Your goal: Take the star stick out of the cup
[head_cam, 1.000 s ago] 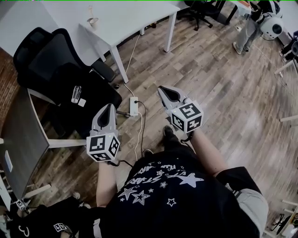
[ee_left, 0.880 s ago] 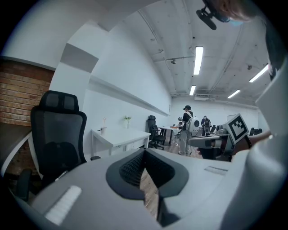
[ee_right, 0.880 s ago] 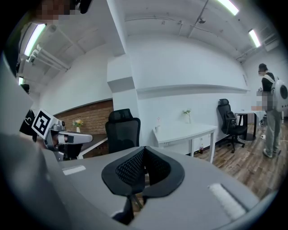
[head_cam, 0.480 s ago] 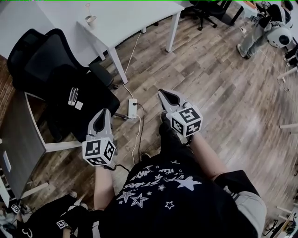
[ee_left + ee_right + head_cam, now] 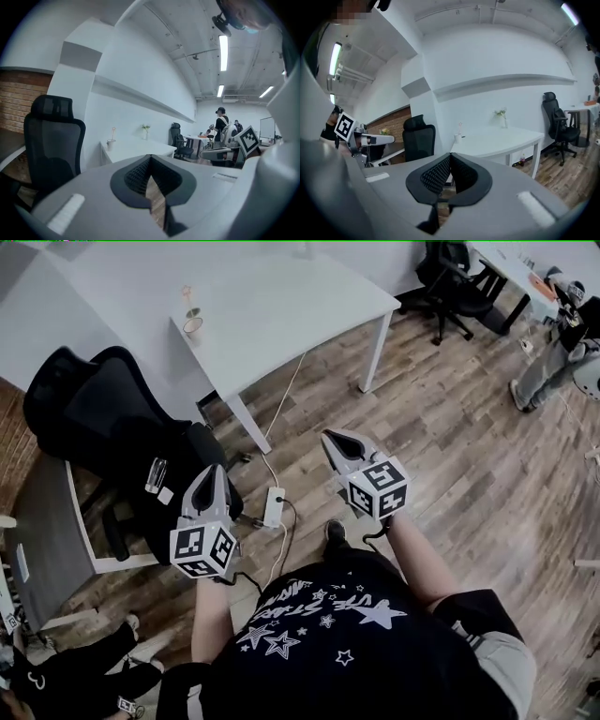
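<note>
currently the left gripper [image 5: 216, 470] and the right gripper [image 5: 329, 435] are being held side by side over the wooden floor [image 5: 450, 456], well apart from the white table [image 5: 291, 296]. both pairs of jaws are being held pressed together, with nothing being pinched between them. the star stick [image 5: 187, 298] is being held upright in the cup [image 5: 192, 325], which is being borne by the table near its edge, beyond the black office chair [image 5: 94, 409].
</note>
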The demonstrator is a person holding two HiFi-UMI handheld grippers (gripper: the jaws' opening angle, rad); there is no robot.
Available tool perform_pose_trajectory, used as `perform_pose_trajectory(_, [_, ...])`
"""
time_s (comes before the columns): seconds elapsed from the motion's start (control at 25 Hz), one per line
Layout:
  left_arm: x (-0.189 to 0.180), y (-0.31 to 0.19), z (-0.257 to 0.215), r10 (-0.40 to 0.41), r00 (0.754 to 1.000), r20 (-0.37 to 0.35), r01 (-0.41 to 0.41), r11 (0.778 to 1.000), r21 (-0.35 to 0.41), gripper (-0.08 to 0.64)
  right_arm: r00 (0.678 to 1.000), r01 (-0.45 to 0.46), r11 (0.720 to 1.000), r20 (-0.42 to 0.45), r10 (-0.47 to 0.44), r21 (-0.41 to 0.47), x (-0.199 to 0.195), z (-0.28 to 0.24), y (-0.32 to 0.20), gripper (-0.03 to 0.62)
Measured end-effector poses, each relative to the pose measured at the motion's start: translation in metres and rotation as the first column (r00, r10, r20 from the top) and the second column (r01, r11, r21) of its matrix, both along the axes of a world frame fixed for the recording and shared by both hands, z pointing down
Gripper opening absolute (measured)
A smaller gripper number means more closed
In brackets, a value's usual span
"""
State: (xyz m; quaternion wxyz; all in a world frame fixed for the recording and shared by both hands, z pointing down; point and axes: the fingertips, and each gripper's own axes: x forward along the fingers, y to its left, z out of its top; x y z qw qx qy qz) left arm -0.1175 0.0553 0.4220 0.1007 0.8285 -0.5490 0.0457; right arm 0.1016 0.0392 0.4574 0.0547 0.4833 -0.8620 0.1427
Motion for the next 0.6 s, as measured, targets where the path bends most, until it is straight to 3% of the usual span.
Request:
perform_pose_trajectory(0.24, [0.022,-0.047,-0.006,-0.119,0.993,-0.015,0.119,0.993,0.004,0.003,0.995,0.095,0.995,0.014,-0.095,-0.016,0.03,0.0,-0.052,0.017])
perform_pose_trajectory(0.4, [0.037,-0.064,-0.004,-0.124,0.992,-0.025,0.124,0.992,-0.018,0.003,0.993,0.114,0.993,0.042,-0.112,-0.032,0.035,0.003,-0.073,0.017])
perform_pose_trajectory(0.6, [0.028,-0.096,-0.004,-0.163,0.986,-0.027,0.162,0.986,-0.024,0.003,0.989,0.142,0.989,0.056,-0.139,-0.043,0.027,0.006,-0.106,0.017])
